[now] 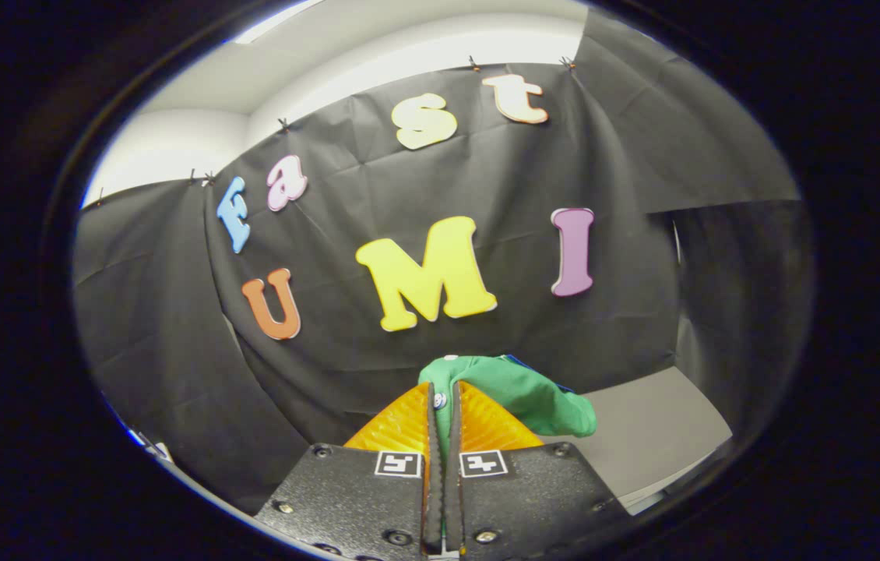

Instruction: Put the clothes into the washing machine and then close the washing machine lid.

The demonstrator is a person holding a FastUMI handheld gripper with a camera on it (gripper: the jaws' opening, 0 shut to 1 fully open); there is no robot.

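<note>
Nearest, the gripper (pixel 440 405) has its two fingers drawn almost together, pinching a fold of the green garment (pixel 522 393) between them; the cloth runs down the narrow gap between the fingers and bunches just past the tips, spilling over to the right finger's side; a small white button or snap shows on it beside the gap, and a sliver of blue peeks from behind the bundle, though whether that is lining or a second piece cannot be told.

The garment looks light, soft and limp; it will sag and swing rather than keep a shape, and a thin pinch of one fold could slip, so a hold on a thicker gathered part seems safer; loose ends may drape over a rim when it is lowered.

Beyond the cloth, to the right, lies a flat grey surface (pixel 654 436), possibly a table top or a lid, which cannot be settled; farther back hangs the booth's black cloth wall (pixel 378 179), with a pale ceiling (pixel 346 54) above it; nothing stands between the fingers and the wall apart from the held garment.
</note>
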